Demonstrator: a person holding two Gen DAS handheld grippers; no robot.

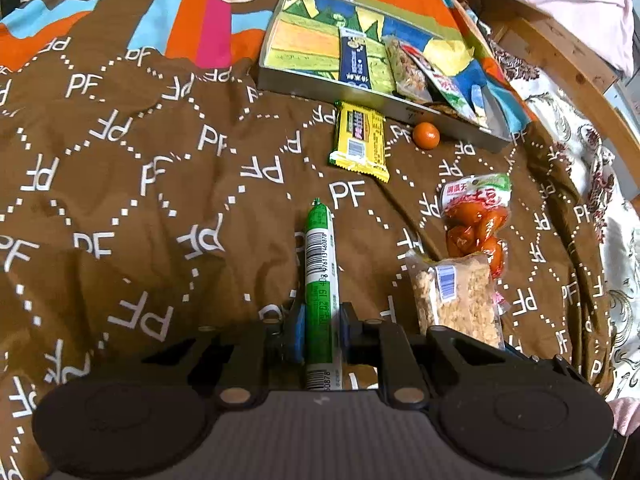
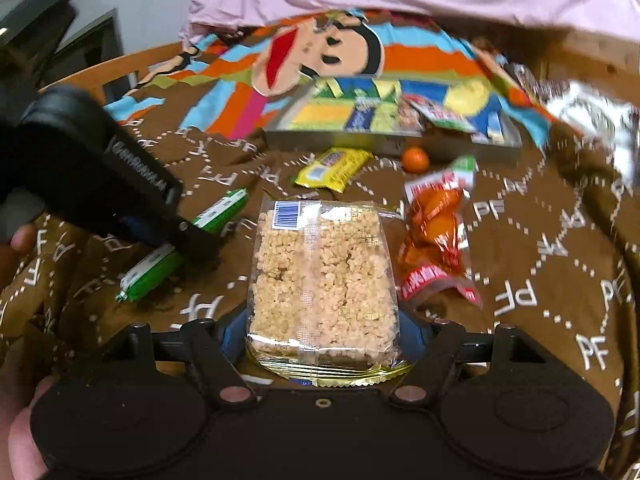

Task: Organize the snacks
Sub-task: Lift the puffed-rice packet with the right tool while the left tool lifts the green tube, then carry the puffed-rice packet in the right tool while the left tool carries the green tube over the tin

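The left gripper [image 1: 319,330] was clenched on the green sausage stick [image 1: 320,276], which ran straight ahead between its blue pads and stuck out well beyond the fingertips; the right wrist view showed that same tool pinning the stick near its middle, low over the brown quilt [image 1: 120,184]. The right gripper [image 2: 322,330] had its pads pressed against both sides of the rice-crisp packet [image 2: 322,268], grasping it by its near end, so most of the packet's length reached forward past the fingers. Ahead of both tongs, the tin tray [image 1: 352,94] lay at the far edge of the brown cloth, already holding several wrappers. Just in front of it sat the yellow bar [image 1: 360,140] and a small orange ball [image 1: 426,135], and the red packet of orange pieces [image 1: 478,220] lay just right of the rice-crisp packet. Judging by this, both snacks were gripped and the carry to the tray lay ahead. The slick film on the sausage stick could let it pivot or slide out of the narrow pads, and the rice-crisp packet, held at one end, could sag or be crushed if squeezed harder. Two tools converging on one tray could also collide, and the soft quilt could let the tray tip.
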